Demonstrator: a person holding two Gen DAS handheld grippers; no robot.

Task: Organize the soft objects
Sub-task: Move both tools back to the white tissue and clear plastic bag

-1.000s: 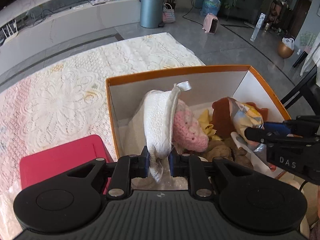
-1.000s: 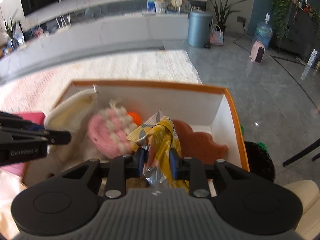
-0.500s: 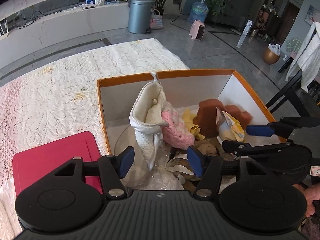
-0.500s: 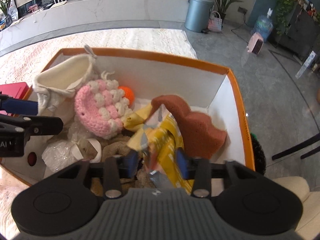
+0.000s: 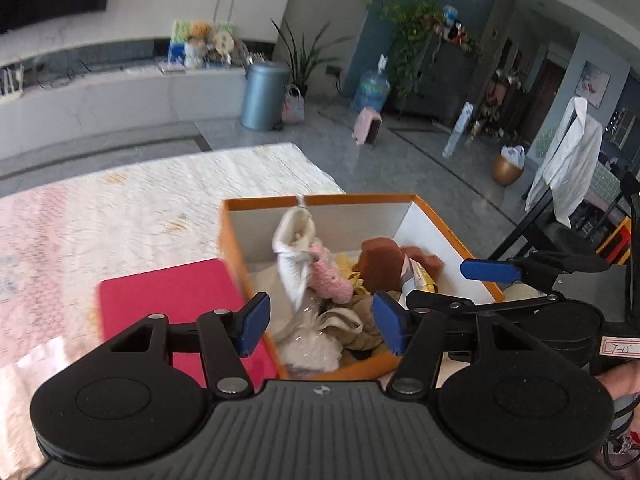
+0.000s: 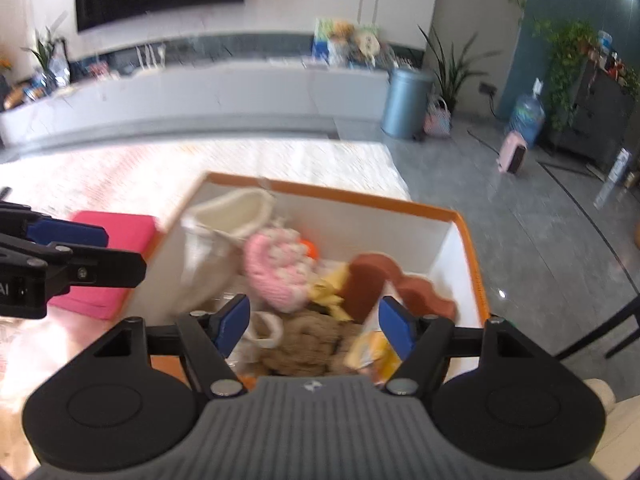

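An orange box with white inner walls [image 5: 232,240] [image 6: 332,194] holds several soft items. A white cloth pouch [image 5: 294,248] [image 6: 224,220] leans at its left side. Beside the pouch lie a pink crochet piece [image 5: 330,284] [image 6: 276,268], a brown sponge [image 5: 380,264] [image 6: 368,280], a yellow packet [image 5: 422,278] [image 6: 374,350] and a brown knitted thing [image 6: 308,344]. My left gripper [image 5: 320,322] [image 6: 124,252] hangs open above the box's near left corner, holding nothing. Over the near right side, my right gripper [image 6: 314,322] [image 5: 438,284] has its jaws opening, with nothing pressed between them.
A flat red box [image 5: 168,296] [image 6: 116,232] lies left of the orange box on a lace cloth [image 5: 120,208]. Grey floor, a blue bin [image 5: 262,96] and dark chairs [image 5: 560,232] lie beyond. A person's hand [image 5: 616,380] shows at the right edge.
The left gripper let go of the white pouch and the right let go of the yellow packet. Both opened and drew back and up from the box, where the items stay.
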